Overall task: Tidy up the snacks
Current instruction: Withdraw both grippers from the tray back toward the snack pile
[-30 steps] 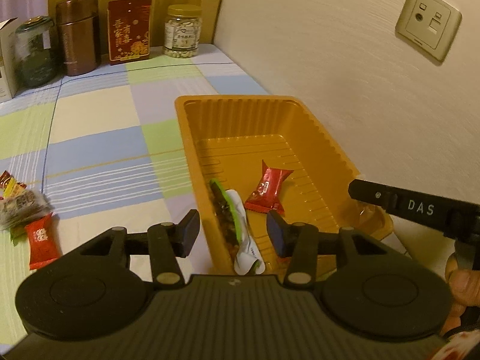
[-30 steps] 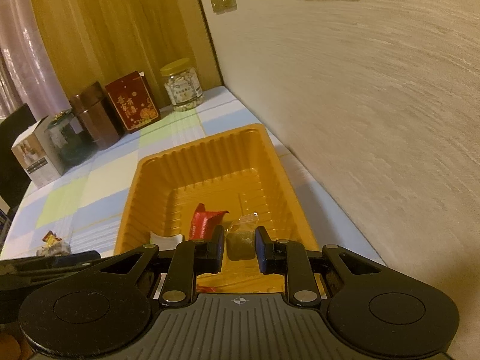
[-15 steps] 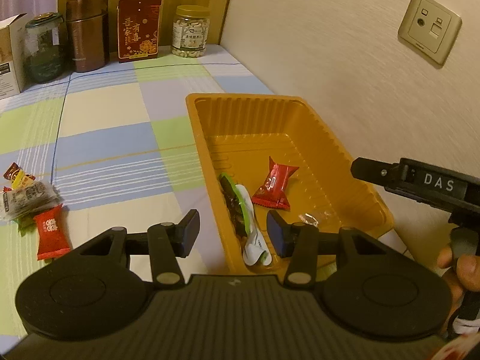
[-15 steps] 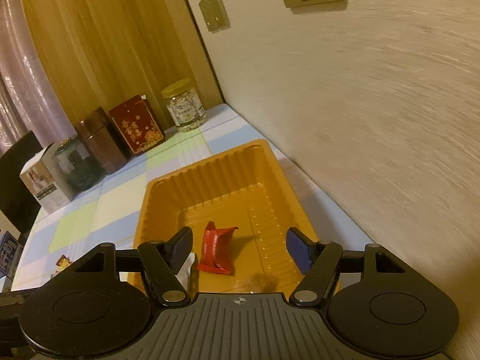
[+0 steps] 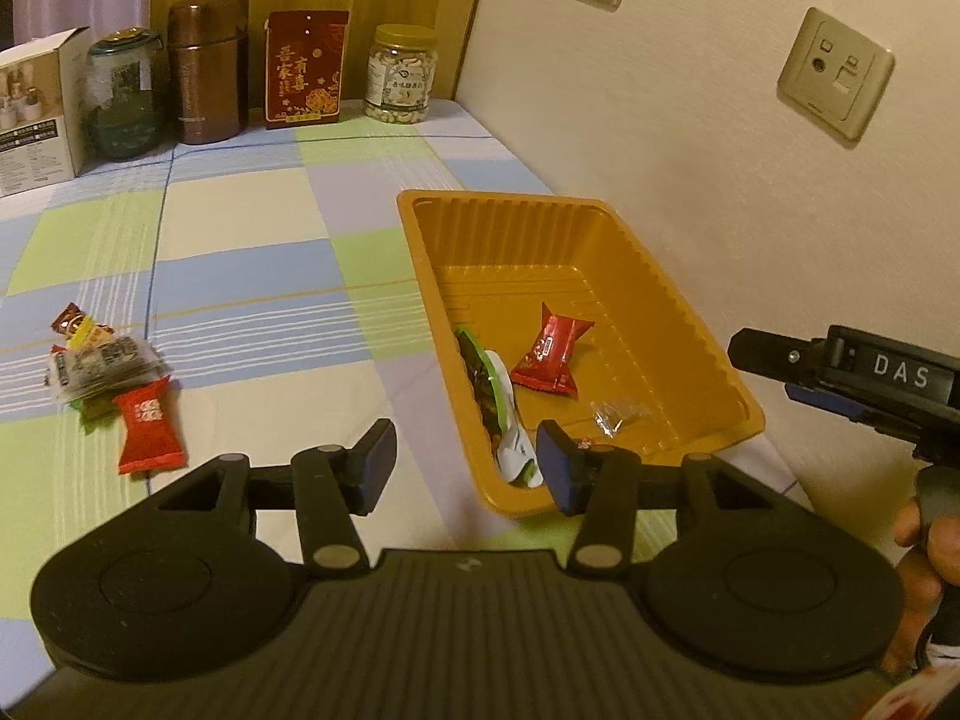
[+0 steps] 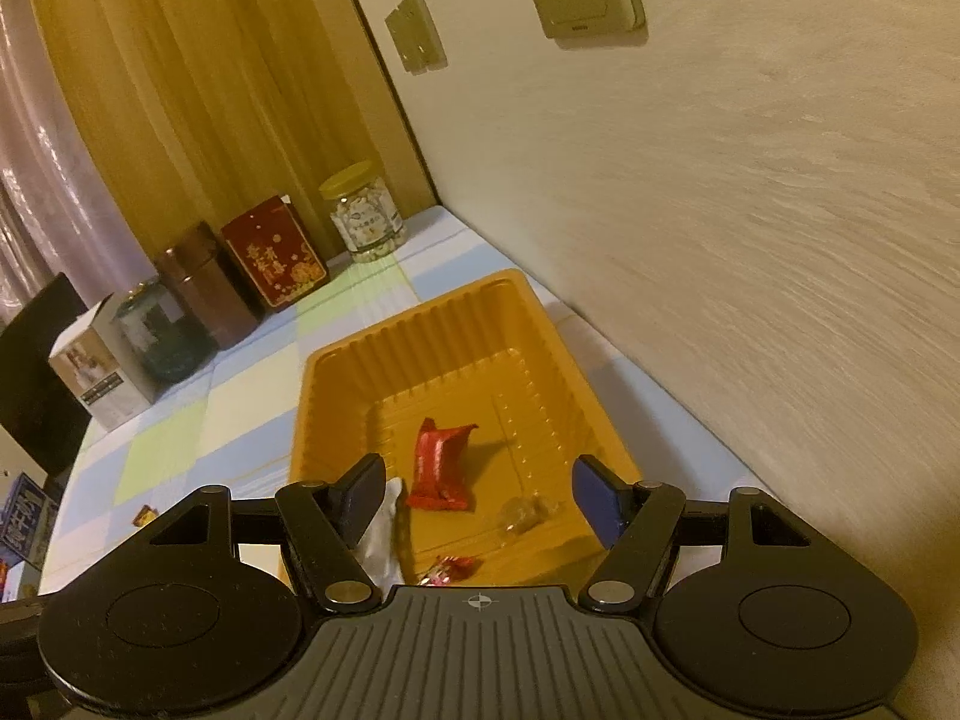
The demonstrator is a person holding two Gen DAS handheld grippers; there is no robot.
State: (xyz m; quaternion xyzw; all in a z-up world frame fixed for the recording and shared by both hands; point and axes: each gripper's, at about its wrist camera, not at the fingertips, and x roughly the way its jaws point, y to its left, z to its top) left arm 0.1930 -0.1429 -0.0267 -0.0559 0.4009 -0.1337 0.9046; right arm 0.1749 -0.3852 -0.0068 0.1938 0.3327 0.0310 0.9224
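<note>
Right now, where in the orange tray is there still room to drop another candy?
The far half of the orange tray, toward the jars, is bare, and so is the strip along the wall side. The near end is crowded: the green and white packet, the red candy and the clear wrapper lie there.

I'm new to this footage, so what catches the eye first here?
The orange tray by the wall, holding a red candy, a green-and-white packet and a clear-wrapped sweet. A small snack pile waits on the checked tablecloth to its left.
</note>
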